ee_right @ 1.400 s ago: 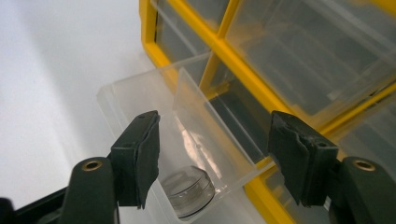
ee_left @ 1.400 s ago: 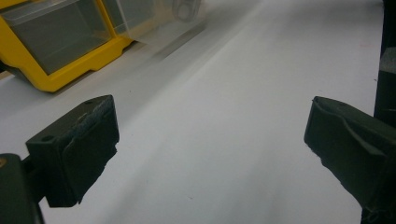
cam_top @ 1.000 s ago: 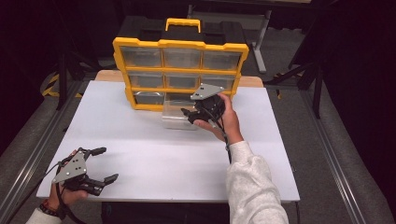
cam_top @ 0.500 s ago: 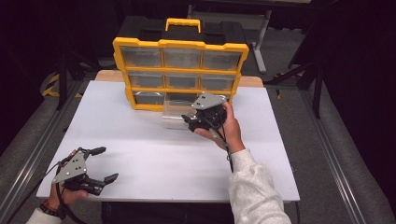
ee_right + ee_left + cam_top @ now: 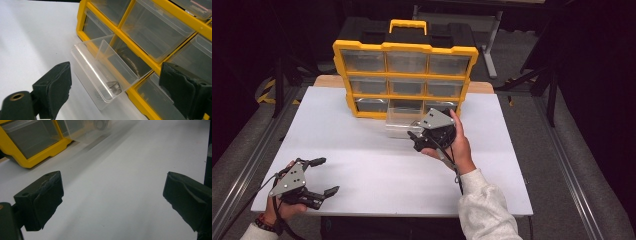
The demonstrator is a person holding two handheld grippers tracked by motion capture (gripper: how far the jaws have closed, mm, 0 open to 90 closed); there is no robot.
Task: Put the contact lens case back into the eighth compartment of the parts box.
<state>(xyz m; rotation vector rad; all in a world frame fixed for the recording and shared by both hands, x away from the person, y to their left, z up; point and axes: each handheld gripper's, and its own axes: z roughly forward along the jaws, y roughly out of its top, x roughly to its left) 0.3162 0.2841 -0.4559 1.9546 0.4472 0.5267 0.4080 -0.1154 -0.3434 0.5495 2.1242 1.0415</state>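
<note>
- Now the right hand-held gripper (image 5: 418, 140), jaws spread, hovers mid-frame before the pulled-out clear drawer (image 5: 100, 70) of the yellow organizer (image 5: 404, 80).
- Next, I'd say: reach the small metal piece (image 5: 113, 87) inside.
- Left hand-held gripper (image 5: 323, 176) rests spread, lower left.

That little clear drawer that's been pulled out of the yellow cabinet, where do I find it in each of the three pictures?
High view: the clear drawer sits centre, on the table before the bottom row, left of the right gripper.
Left gripper view: top edge, blurred.
Right gripper view: centre, between the jaws.
Shared landmark: the yellow cabinet.
</note>
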